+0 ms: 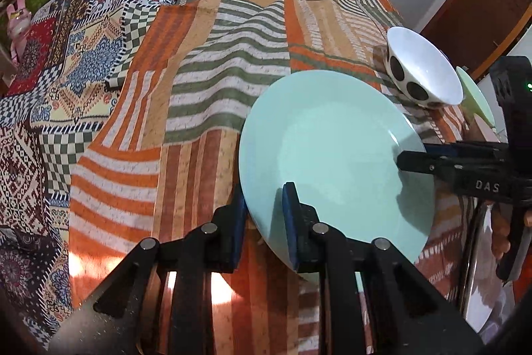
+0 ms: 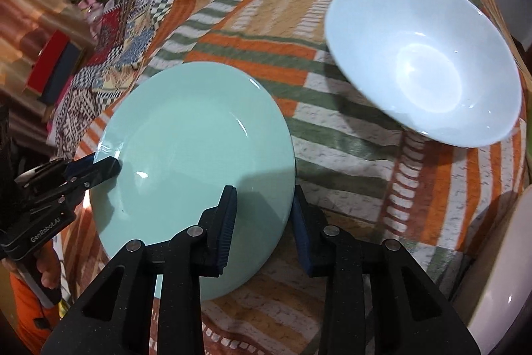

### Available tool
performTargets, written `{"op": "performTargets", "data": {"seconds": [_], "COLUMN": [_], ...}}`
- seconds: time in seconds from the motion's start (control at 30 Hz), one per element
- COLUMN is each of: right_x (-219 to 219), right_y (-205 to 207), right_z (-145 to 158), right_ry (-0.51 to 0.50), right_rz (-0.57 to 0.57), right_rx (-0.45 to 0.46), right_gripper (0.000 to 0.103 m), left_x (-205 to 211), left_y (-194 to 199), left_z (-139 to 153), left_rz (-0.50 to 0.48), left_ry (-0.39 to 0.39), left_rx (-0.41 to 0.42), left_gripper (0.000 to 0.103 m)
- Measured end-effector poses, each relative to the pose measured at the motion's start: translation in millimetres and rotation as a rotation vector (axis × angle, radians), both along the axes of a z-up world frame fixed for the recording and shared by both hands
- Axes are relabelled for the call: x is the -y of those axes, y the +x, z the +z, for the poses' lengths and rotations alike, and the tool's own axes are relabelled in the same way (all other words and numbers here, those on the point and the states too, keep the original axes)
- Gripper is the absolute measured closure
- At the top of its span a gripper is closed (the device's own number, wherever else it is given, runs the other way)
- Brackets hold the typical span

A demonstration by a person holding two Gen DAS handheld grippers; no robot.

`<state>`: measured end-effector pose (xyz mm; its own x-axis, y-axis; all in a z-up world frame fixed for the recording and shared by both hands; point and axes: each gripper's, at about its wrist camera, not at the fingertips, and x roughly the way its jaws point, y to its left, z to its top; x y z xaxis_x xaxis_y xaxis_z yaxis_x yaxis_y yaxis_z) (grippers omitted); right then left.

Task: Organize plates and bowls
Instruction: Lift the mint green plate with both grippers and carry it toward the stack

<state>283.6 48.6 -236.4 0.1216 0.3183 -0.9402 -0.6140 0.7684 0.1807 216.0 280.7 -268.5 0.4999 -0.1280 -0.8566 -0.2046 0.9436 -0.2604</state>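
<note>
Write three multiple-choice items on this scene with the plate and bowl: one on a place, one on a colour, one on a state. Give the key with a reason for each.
1. Where does the white bowl stand relative to the plate in the right wrist view?
A. Stacked on the plate
B. On the cloth to the plate's upper right, apart from it
C. Under the plate

2. What colour is the plate?
A. Pale green
B. Red
C. Black

3. How is the plate held?
A. It lies untouched
B. Only the left gripper grips it
C. Both the left gripper and the right gripper clamp its rim

Key: 1 B, patterned cloth shows between bowl and plate. 2 A, its whole face is pale mint green. 3 C, each gripper has one finger above the rim and one below, on opposite edges.
</note>
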Motion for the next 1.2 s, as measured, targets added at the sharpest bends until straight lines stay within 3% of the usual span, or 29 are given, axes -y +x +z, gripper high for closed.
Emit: {"op": "performTargets", "data": {"seconds": [0.17,0.5,0.73,0.97,1.2], "right_x": [0,9,23,45,63], "right_y": [6,-5,-21,-37,-62], "right_z": [-3,6,31,73,102], "right_ry": [0.011,0.037,0.094,0.208,0.265], "right_rz": [0.0,-0.019,-0.035,-0.055,-0.043], "right_rx": [-0.027,-0.039,0.016,0.079,0.152], "right_gripper": [0.074,0.076,0.076,0.076,0.076], "left_x": [-1,8,24,39,65], "left_y": [-1,-6,-22,-44,-75], "left_z": [-2,10,42,81,120], "left_rz": [0.011,0.022,0.022,0.033,0.029], "left_ry": [-0.011,0.048,0.085,0.069,0.119], "left_rx": [0.005,0.018,0.082,0.149,0.224], "left_gripper": [0.082,0.082,0.082,0.082,0.082]}}
